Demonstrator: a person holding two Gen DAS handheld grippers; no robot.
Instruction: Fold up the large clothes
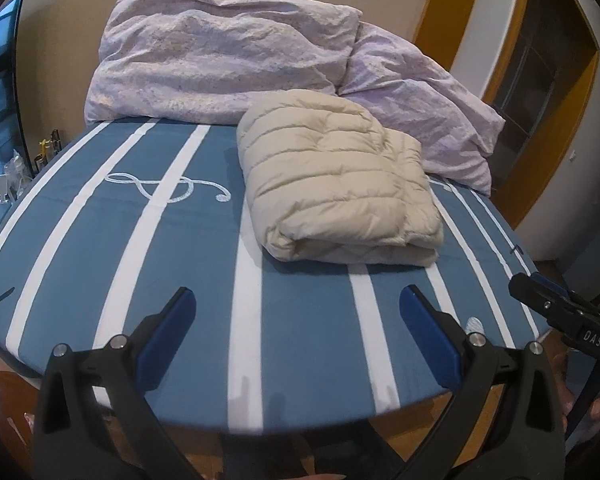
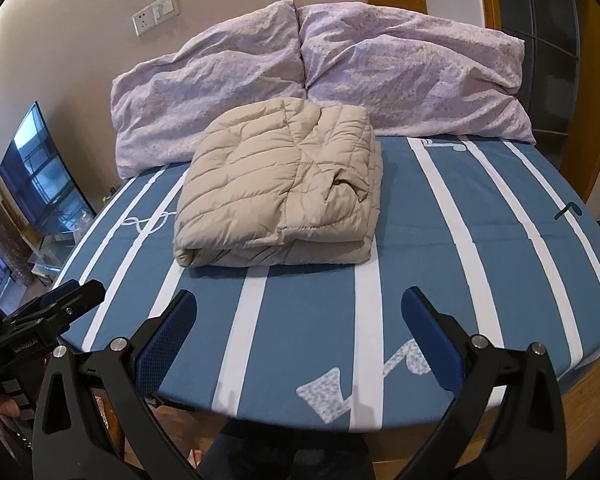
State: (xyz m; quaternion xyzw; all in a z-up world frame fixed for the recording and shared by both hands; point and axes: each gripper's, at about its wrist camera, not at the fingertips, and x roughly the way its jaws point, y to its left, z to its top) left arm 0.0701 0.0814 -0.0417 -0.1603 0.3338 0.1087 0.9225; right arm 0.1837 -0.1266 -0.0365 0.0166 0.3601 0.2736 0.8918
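A beige quilted down jacket [image 1: 340,184] lies folded into a thick rectangle on the blue bed with white stripes [image 1: 172,248]. It also shows in the right wrist view [image 2: 280,188], folded on the bed [image 2: 480,248]. My left gripper [image 1: 298,300] is open and empty, above the bed's near edge, well short of the jacket. My right gripper [image 2: 300,300] is open and empty, also back from the jacket. The right gripper shows at the right edge of the left wrist view [image 1: 540,292]; the left gripper shows at the left edge of the right wrist view [image 2: 72,292].
Two lilac pillows [image 1: 220,60] [image 1: 420,108] lean against the wall behind the jacket; they also show in the right wrist view [image 2: 204,88] [image 2: 412,72]. A TV [image 2: 40,172] stands at the left. A wooden door frame [image 1: 452,8] is at the right.
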